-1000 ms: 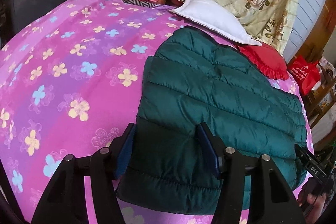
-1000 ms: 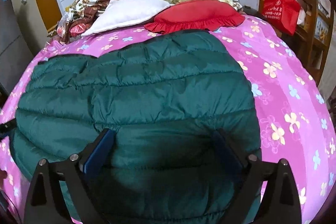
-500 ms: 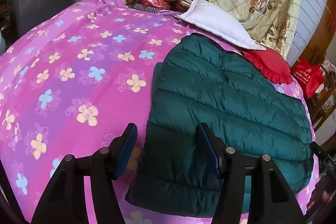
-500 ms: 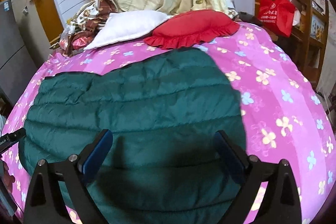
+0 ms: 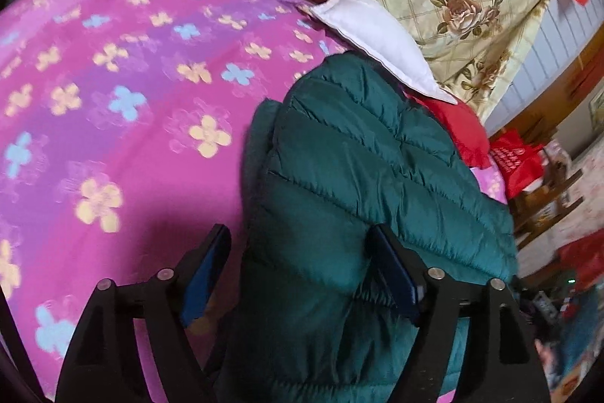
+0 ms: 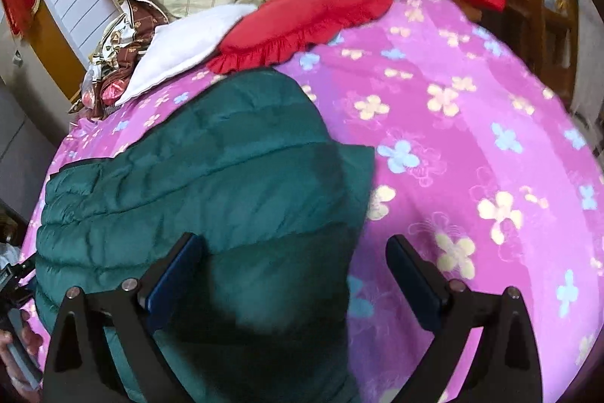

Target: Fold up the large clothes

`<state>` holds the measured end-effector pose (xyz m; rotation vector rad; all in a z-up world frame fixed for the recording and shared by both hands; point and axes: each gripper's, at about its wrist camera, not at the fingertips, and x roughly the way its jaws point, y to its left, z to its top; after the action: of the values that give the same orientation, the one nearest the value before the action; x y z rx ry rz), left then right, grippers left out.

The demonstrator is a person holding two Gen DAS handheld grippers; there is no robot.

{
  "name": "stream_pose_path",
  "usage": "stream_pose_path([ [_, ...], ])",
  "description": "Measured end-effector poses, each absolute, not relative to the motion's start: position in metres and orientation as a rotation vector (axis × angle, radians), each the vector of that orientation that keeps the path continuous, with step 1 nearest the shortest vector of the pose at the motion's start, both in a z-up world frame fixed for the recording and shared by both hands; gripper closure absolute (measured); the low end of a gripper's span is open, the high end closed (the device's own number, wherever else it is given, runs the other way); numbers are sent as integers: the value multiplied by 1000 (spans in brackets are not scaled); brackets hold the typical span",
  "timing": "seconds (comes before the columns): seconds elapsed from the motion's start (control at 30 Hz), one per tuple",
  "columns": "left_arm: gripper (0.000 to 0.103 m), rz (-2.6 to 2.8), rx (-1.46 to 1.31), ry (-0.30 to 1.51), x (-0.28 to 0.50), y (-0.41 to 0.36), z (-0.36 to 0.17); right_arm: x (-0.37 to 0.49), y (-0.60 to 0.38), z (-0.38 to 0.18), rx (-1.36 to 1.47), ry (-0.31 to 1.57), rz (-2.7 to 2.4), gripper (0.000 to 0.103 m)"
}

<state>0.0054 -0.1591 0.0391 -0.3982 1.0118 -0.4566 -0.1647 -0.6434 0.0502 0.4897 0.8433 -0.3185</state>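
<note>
On the pink flowered bedspread (image 5: 113, 93) lay the green puffer jacket (image 5: 358, 176), already folded into a thick rectangular bundle, with the white pillow (image 5: 373, 33) and the red frilled cushion (image 6: 302, 21) just beyond its far end.

A second earlier each camera had sat square over the quilting; at this moment both had swung outward. The left tool (image 5: 298, 274) stood with its jaws well apart over the jacket's left edge, one finger above bare bedspread and the other above the jacket, holding nothing. The right tool (image 6: 294, 274) was likewise wide open and empty, straddling the jacket's right edge, with much more pink bedspread to that side than before. Whether either tool touched the fabric could not be told.

The jacket itself had kept its shape and its place beside the cushion through the three moments, so the shift was in the hands, not the garment. I judged this to mean one fold was finished and released, and the tools were being set at the two side edges, perhaps for a further fold or a tidy-up.
</note>
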Motion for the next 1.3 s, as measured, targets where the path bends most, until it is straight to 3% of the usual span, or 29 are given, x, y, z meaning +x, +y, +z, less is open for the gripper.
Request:
stream_pose_path([
  [0.27,18,-507,-550,1098,20,-154,13,-145,-665,23,566,855,-167,0],
  [0.47,18,-534,-542,1072,20,-161,11,-134,-666,12,587,846,-91,0],
  [0.5,23,-556,-546,1072,20,-162,10,-133,-664,12,577,848,-86,0],
  [0.53,38,-591,-567,1079,21,-163,9,-132,-662,12,569,851,-75,1],
  [0.6,49,-628,-598,1074,21,-161,9,-131,-657,15,548,844,-50,11],
  [0.67,63,-652,-582,1052,18,-161,13,-135,-653,21,534,823,-30,28],
  [0.77,75,-660,-527,1004,9,-164,28,-140,-647,30,527,800,-27,44],
  [0.97,82,-679,-524,987,-13,-156,50,-165,-634,61,502,750,-31,62],
  [1.3,83,-724,-401,1003,-87,-132,94,-248,-601,110,499,737,7,64],
])
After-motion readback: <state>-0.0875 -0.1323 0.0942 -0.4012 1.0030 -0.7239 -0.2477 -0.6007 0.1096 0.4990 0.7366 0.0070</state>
